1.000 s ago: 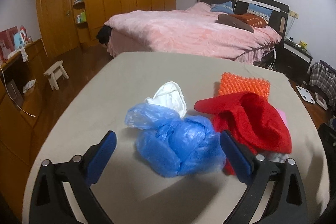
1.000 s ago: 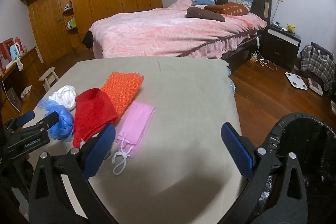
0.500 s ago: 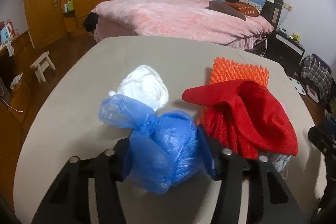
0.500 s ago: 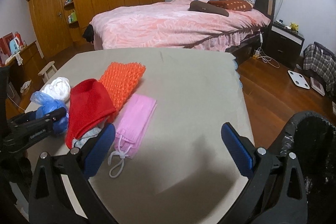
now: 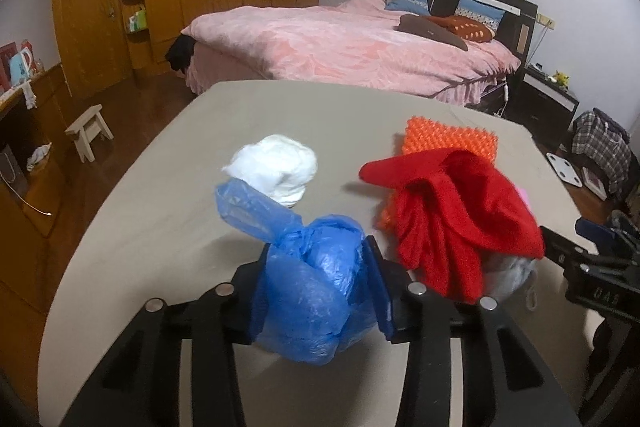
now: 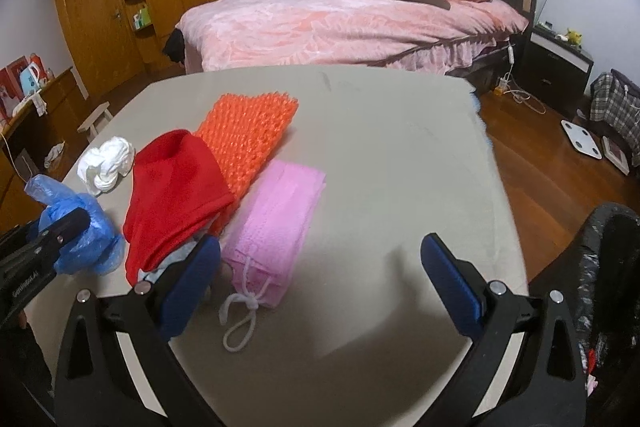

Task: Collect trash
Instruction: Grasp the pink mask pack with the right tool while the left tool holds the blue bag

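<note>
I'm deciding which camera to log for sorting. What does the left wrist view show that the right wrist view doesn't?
Only the left wrist view shows both blue pads of the left tongs pressed on the blue plastic bag; those tongs have just been closing. Only the right wrist view shows the black-lined trash bin, the whole pink mask with its white loops, and the open right tongs. Both share the white wad, red cloth, orange mat and beige table.

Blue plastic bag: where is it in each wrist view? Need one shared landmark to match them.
Left wrist: blue plastic bag low centre, pinched in the left gripper.
Right wrist: far left edge, behind that gripper's finger.
Shared landmark: red cloth, immediately right of the bag in both.
</note>
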{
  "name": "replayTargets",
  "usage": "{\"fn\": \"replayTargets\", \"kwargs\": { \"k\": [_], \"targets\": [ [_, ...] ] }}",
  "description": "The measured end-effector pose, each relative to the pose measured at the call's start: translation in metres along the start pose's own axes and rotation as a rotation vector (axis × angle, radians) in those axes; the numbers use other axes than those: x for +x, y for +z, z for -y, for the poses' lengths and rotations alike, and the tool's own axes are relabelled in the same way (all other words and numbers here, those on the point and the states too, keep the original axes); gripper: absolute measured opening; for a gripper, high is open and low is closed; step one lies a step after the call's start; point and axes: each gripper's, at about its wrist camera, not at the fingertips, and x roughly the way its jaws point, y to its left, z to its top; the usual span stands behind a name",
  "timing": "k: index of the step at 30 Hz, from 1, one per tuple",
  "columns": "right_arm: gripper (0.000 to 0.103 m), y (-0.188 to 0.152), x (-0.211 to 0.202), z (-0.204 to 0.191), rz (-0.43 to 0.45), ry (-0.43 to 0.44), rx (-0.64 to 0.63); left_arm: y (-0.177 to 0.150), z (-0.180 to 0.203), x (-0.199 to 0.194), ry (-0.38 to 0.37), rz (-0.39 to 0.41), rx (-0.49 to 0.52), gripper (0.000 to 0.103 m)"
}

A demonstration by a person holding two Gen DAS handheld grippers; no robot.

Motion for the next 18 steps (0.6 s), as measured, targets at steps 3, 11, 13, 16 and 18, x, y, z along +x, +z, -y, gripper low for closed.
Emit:
{"fn": "replayTargets", "kwargs": {
  "k": [3, 11, 13, 16, 18],
  "targets": [
    [0.079, 0.000, 0.006, -0.006, -0.030, 0.007, -0.017, 0.000, -0.001, 0.004, -0.003, -0.007, 0.000, 0.043],
    [0.040, -0.004, 0.015, -0.015, -0.086, 0.043, -0.047, -0.001, -0.002, 0.007, -0.002, -0.009, -0.002, 0.044],
    [0.033, -0.005, 0.013, -0.015, -0.085, 0.024, -0.058, -0.001, -0.002, 0.007, -0.002, -0.010, -0.003, 0.044],
    [0.033, -0.007, 0.010, -0.011, -0.077, -0.009, -0.064, -0.001, -0.002, 0.008, -0.002, -0.010, -0.004, 0.045],
    [0.033, -0.008, 0.004, -0.004, -0.062, -0.029, -0.055, -0.002, -0.003, 0.008, -0.004, -0.011, -0.004, 0.045]
  ]
}}
